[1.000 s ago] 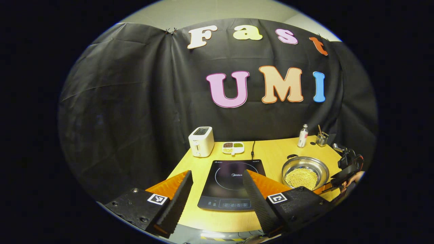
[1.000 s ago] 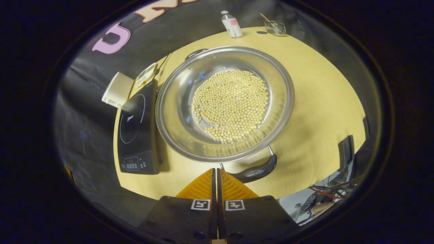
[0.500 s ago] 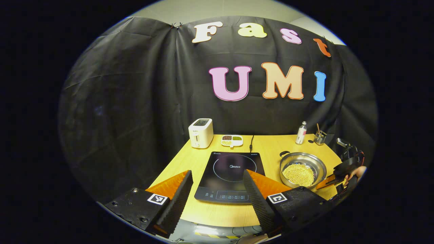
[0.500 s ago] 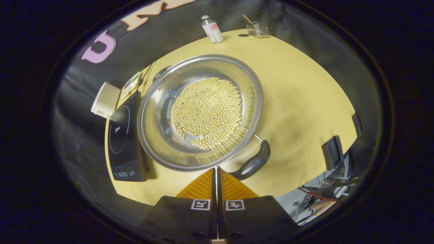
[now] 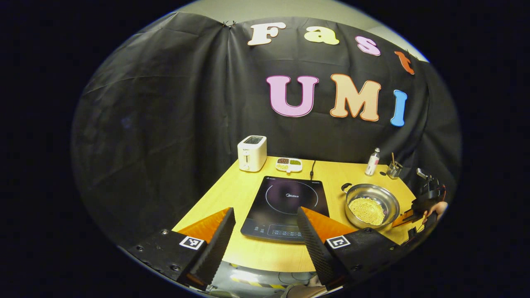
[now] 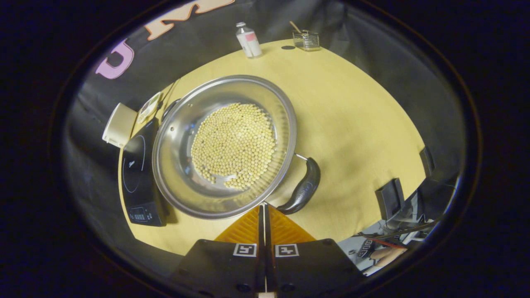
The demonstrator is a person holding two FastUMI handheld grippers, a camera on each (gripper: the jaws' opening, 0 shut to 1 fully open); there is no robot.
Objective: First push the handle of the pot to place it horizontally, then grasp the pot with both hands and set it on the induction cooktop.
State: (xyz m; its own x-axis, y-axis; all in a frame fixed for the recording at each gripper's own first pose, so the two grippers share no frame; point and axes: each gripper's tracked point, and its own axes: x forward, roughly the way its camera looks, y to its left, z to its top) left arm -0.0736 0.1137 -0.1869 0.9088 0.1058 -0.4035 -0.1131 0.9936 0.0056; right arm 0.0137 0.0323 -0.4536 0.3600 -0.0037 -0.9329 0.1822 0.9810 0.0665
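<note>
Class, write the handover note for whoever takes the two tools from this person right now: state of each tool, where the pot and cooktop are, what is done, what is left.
Right tool: shut, empty, tips at the pot's near rim beside the black handle.
Left tool: open, empty, held above the table's near edge, facing the induction cooktop.
Pot: on the table to the right of the cooktop, holding yellow beans; a second handle shows on its far side.
Done: handle push appears under way; whether it is horizontal yet is unclear.
Left: finish the push, grasp both handles, set the pot on the cooktop.
</note>
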